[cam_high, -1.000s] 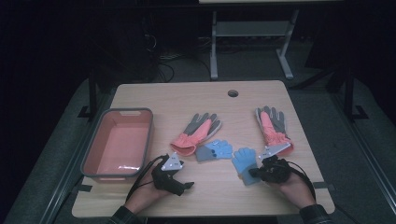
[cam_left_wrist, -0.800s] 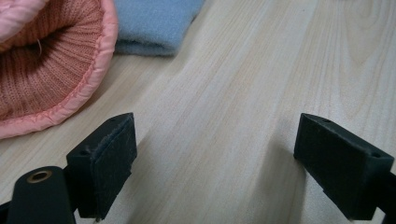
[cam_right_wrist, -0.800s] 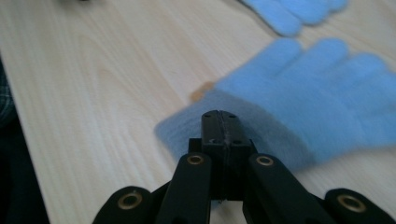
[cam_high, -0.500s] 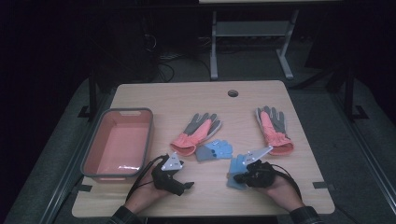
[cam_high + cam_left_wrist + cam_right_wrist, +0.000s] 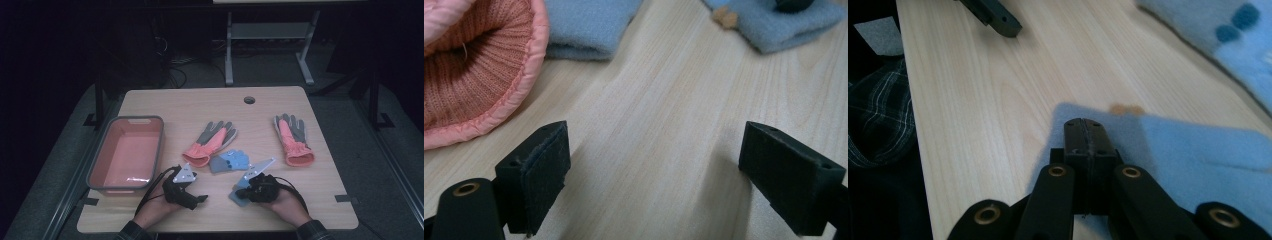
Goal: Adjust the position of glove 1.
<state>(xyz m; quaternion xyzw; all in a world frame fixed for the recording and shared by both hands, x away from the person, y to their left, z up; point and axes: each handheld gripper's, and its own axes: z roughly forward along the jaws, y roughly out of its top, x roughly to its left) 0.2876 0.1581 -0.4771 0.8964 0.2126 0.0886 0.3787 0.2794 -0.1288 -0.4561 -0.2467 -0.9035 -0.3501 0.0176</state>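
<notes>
A: Where are the two tongs now?

B: Both are near the front edge of the bench (image 5: 320, 210). The left tongs (image 5: 192, 187) rest low over the wood, and their jaws stand wide apart with bare wood between them. They hold nothing.

A: And the right tongs?

B: The right tongs (image 5: 241, 192) are pressed together. In the right gripper view the two jaws meet tip to tip, and they lie on the corner of a light blue glove (image 5: 1198, 160). I cannot tell for sure if a bit of cloth is pinched between them.

A: Where is that glove on the bench?

B: In the high view the light blue glove (image 5: 241, 197) is under the right tongs, close to the front edge. A second blue glove (image 5: 229, 161) lies just behind, between the two tongs, and it touches the cuff of a pink and grey glove (image 5: 210, 142).

A: Are there other things?

B: Yes. Another pink and grey glove (image 5: 292, 140) lies on the right side, well apart from the first one. A pink tub (image 5: 95, 167) with a grey rim stands at the left side of the bench, near the left tongs.
</notes>
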